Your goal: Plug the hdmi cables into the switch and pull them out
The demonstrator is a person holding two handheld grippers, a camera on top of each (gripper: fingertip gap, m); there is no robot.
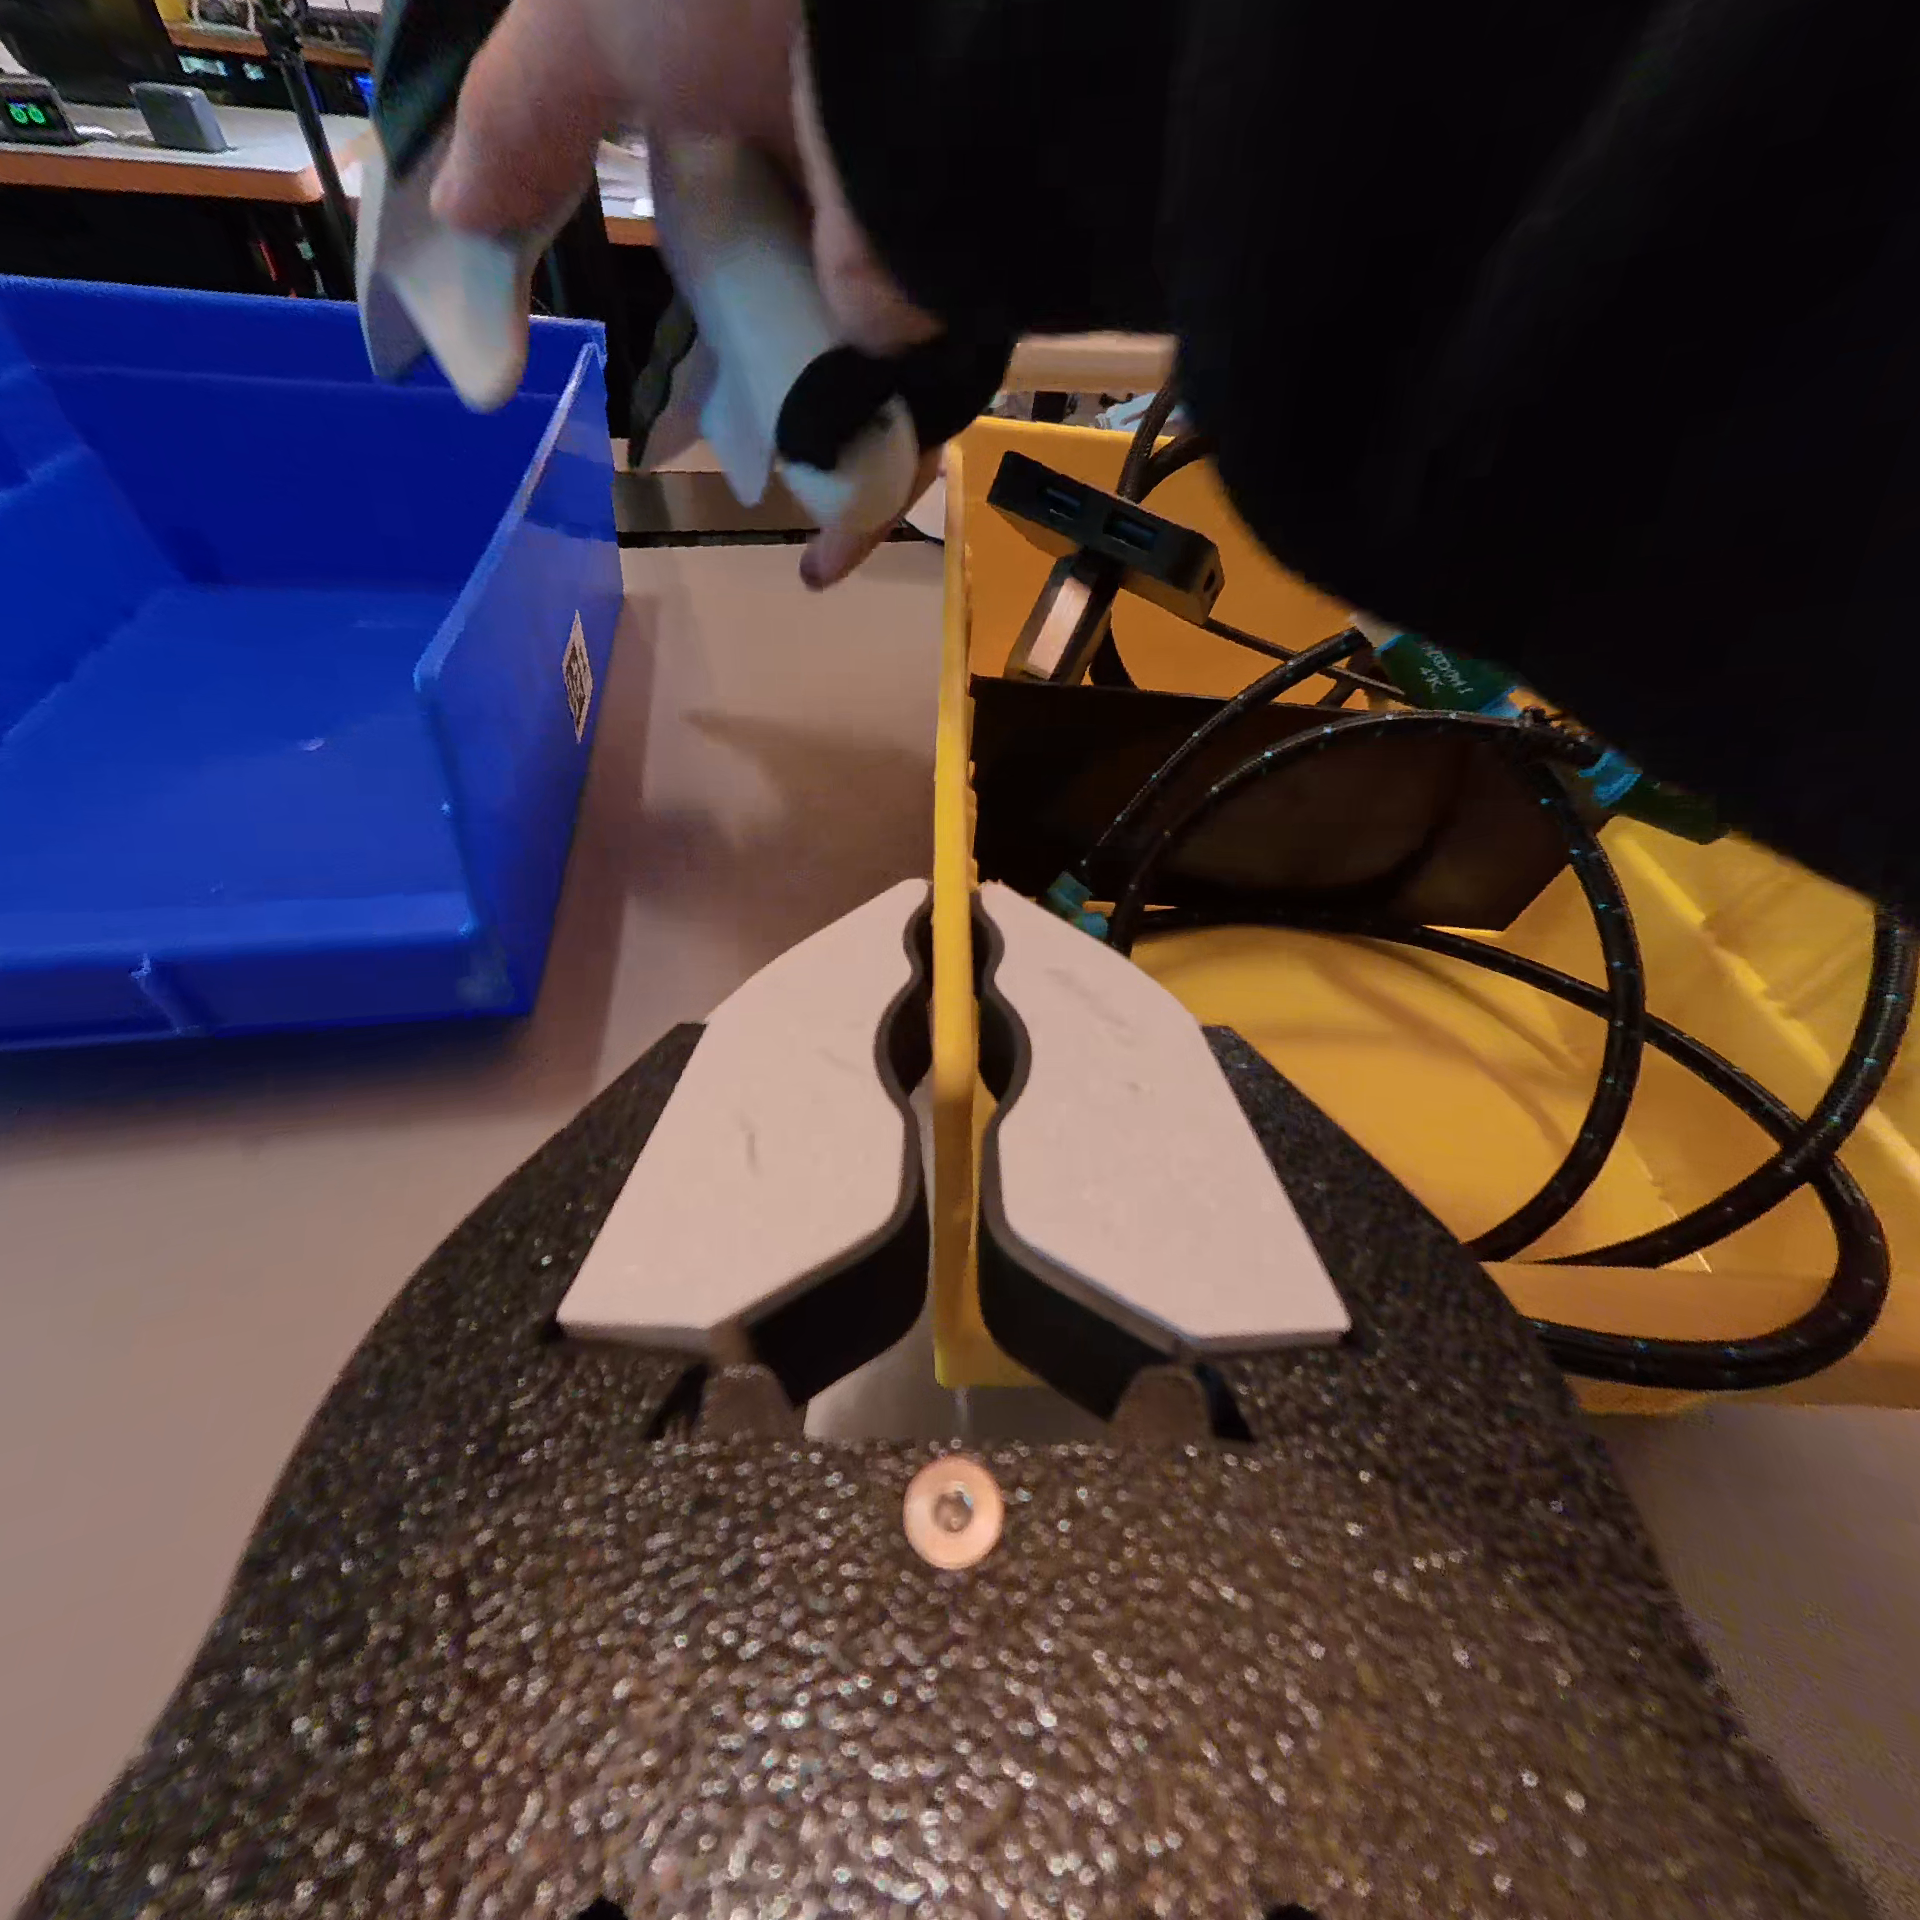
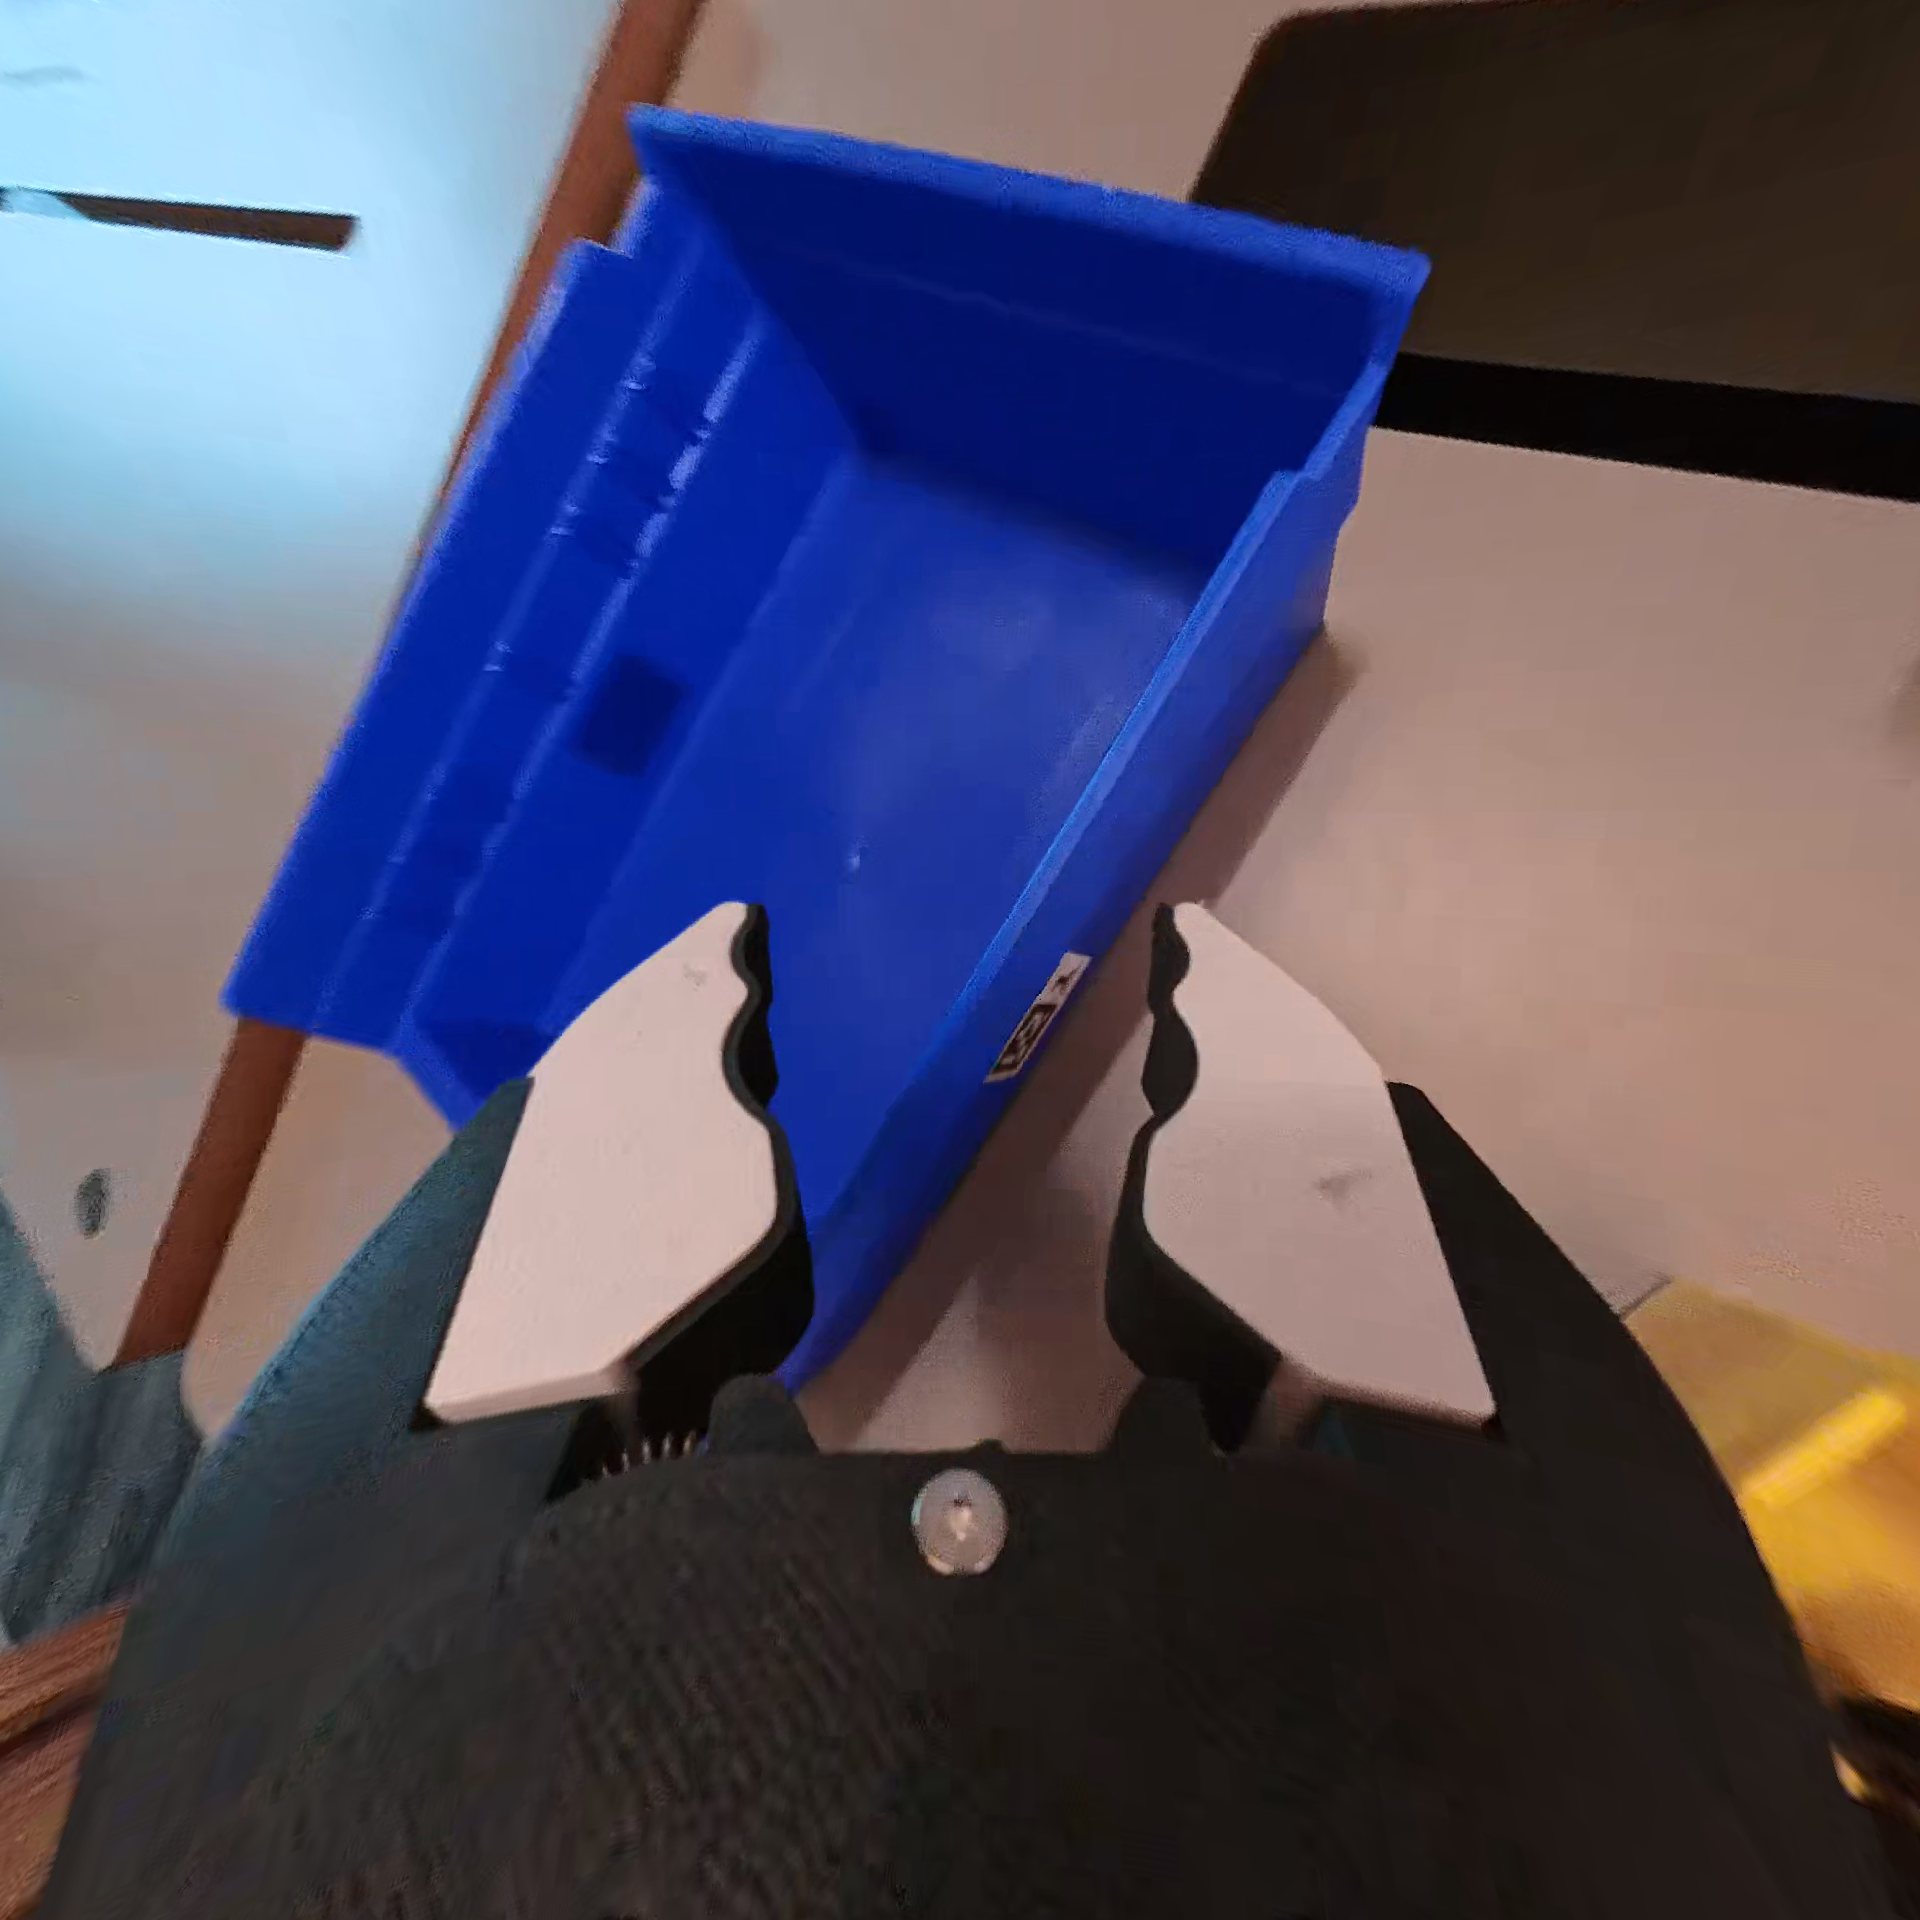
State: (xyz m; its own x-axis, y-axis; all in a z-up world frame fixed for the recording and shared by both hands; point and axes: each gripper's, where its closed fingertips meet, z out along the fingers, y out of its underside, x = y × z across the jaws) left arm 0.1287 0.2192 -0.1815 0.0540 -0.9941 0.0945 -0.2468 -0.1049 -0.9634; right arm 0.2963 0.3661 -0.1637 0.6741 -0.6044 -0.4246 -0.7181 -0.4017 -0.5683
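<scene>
My left gripper (image 1: pixel 954 896) is shut on the left wall of a yellow bin (image 1: pixel 951 727). Inside the bin lie coiled black braided HDMI cables (image 1: pixel 1621 997) with teal plugs (image 1: pixel 1444 675), a small black box with ports (image 1: pixel 1107 535) and a flat black box (image 1: pixel 1247 800). My right gripper (image 2: pixel 961 920) is open and empty, held above the near end of an empty blue bin (image 2: pixel 935 675). In the left wrist view the right gripper (image 1: pixel 613 436) hangs in a hand above the gap between the two bins. A black sleeve (image 1: pixel 1507 312) hides the far right of the yellow bin.
The blue bin (image 1: pixel 260 675) stands left of the yellow bin on a beige table (image 1: pixel 769 748). A corner of the yellow bin (image 2: pixel 1808 1434) shows at lower right in the right wrist view. The table's brown edge (image 2: pixel 499 416) runs along the blue bin's far side. Benches with equipment (image 1: pixel 156 114) stand behind.
</scene>
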